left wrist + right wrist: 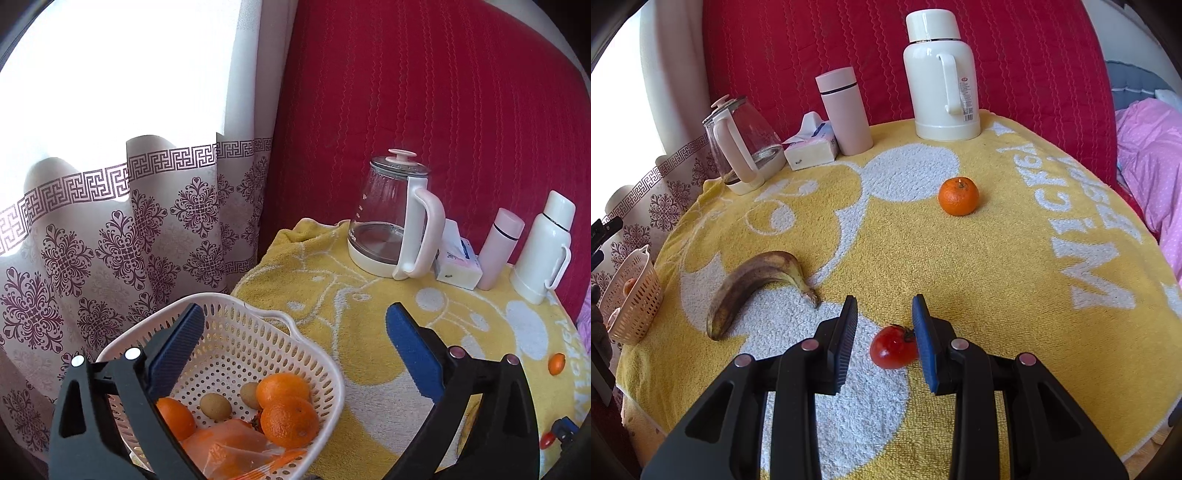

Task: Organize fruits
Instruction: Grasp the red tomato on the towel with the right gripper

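A fuzzy yellow terry towel (1015, 258) covers the table. The right gripper (884, 314) hangs released, ribbed blue pads parted around a glossy red tomato (892, 347); whether one pad touches it I cannot tell. A browned, curved banana (750, 284) lies to its left, a dimpled orange (958, 195) farther back. The left gripper (295, 325) gapes over a perforated white plastic basket (236, 343) holding three oranges (290, 421), two small tan fruits (216, 406) and a crinkled orange bag (229, 446).

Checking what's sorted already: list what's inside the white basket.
In the white basket: three oranges, two small brownish round fruits, and an orange-tinted plastic bag. The left gripper and the bag cover the rest of the basket's floor.
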Tool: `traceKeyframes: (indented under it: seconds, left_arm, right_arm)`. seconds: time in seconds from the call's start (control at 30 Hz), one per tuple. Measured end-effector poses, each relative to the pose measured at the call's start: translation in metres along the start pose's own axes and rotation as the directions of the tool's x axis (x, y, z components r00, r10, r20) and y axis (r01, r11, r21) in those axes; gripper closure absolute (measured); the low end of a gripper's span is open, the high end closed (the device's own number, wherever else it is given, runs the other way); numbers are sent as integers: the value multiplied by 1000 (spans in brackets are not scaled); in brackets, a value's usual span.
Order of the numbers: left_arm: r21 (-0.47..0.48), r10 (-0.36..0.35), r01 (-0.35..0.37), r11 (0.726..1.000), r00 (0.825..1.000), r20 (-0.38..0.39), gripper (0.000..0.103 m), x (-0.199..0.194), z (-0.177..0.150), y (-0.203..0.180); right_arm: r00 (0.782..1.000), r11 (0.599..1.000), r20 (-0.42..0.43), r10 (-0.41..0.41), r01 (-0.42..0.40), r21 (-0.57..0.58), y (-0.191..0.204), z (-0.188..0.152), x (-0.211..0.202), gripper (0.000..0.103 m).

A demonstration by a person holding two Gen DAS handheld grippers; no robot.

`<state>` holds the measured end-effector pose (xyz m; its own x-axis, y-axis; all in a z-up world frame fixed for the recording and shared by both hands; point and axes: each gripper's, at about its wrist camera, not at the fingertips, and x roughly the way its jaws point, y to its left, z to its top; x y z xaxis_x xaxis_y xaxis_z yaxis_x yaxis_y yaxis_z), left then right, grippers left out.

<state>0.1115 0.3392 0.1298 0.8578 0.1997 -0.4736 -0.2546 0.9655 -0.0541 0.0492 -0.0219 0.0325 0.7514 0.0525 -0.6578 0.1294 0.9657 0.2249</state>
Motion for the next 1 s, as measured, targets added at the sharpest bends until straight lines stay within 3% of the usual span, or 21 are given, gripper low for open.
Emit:
traceKeyframes:
  seconds: [0.37, 0.73, 0.87, 1.0]
  left_arm:
    - [-10, -60, 61, 998, 998, 36, 3, -18, 8, 0]
    - [-94, -55, 59, 994, 997, 53, 3, -20, 22, 30]
    - [-135, -46, 53, 989, 997, 55, 3, -20, 25, 42]
    - [-151, -65, 73, 986, 996, 55, 3, -21, 25, 43]
  right_arm:
    - [991, 985, 12, 133, -131, -114, 75, 15, -7, 72]
    - [965, 938, -12, 262, -258, -232, 149, 15, -14, 72]
    - [967, 940, -4, 254, -248, -234, 150, 14, -17, 70]
    - [981, 971, 11, 195, -192, -141, 111, 19, -16, 66]
